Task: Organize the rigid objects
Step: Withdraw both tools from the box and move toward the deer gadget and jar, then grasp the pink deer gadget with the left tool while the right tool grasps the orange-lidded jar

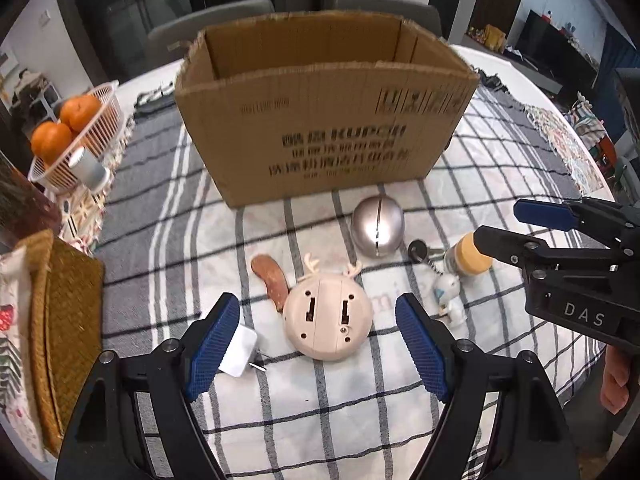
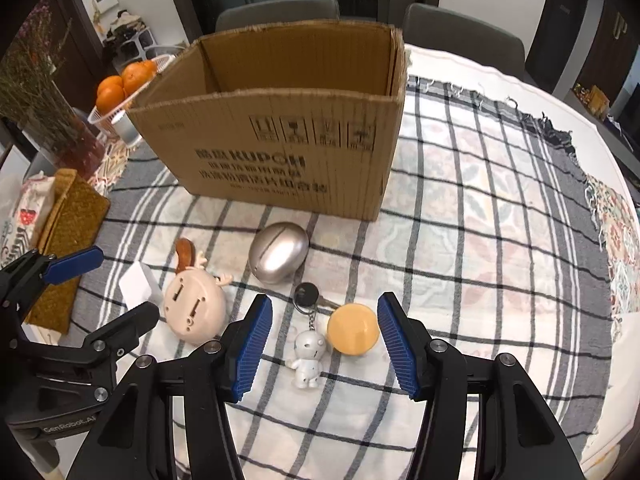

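Lying face-down, the deer toy points its antlers toward the box.

left wrist: rides the left claw, tilted steeply down, close above the counter | right wrist: same pose on the right claw | shared: cardboard box, silver egg, each other's claw

Right gripper gapes above a white figure keychain and yellow-lidded jar
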A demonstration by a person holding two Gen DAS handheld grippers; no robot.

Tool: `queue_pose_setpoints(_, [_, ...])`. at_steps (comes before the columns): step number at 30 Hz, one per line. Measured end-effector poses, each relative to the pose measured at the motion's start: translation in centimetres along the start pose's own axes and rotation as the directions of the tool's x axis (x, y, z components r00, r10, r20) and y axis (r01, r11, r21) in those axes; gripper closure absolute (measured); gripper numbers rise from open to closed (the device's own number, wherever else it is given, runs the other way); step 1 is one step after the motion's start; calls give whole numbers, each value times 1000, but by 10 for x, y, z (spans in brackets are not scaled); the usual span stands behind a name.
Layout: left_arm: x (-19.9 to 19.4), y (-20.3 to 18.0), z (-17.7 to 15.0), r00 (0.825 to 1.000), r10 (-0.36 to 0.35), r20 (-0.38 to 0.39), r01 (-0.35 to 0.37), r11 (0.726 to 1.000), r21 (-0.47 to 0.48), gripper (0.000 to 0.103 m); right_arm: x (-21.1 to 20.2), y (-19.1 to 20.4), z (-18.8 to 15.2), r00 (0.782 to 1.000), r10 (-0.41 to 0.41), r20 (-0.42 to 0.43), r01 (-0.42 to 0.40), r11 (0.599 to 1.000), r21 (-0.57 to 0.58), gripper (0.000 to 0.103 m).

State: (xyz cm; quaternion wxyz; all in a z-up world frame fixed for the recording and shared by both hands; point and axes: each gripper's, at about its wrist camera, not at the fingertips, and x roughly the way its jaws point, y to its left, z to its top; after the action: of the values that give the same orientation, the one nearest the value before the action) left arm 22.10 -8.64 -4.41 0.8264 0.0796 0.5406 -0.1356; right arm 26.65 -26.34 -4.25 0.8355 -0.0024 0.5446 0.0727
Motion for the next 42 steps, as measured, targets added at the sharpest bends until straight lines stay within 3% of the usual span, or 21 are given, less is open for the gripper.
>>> queue_pose_setpoints(17, [50, -3, -6, 989, -40, -143, 36, 999, -28, 23, 44, -11, -8, 995, 7, -100, -5, 1000, 26, 47])
queue_pose_setpoints(32, [80, -5, -4, 979, -35, -199, 27, 999, -41, 23, 67, -20, -11, 992, -12, -122, 17, 999, 39, 47])
queue_pose_setpoints(42, [94, -8, 0, 977, -13, -211, 4, 999, -43, 27, 80, -32, -15, 986, 10, -169, 4, 997, 81, 56])
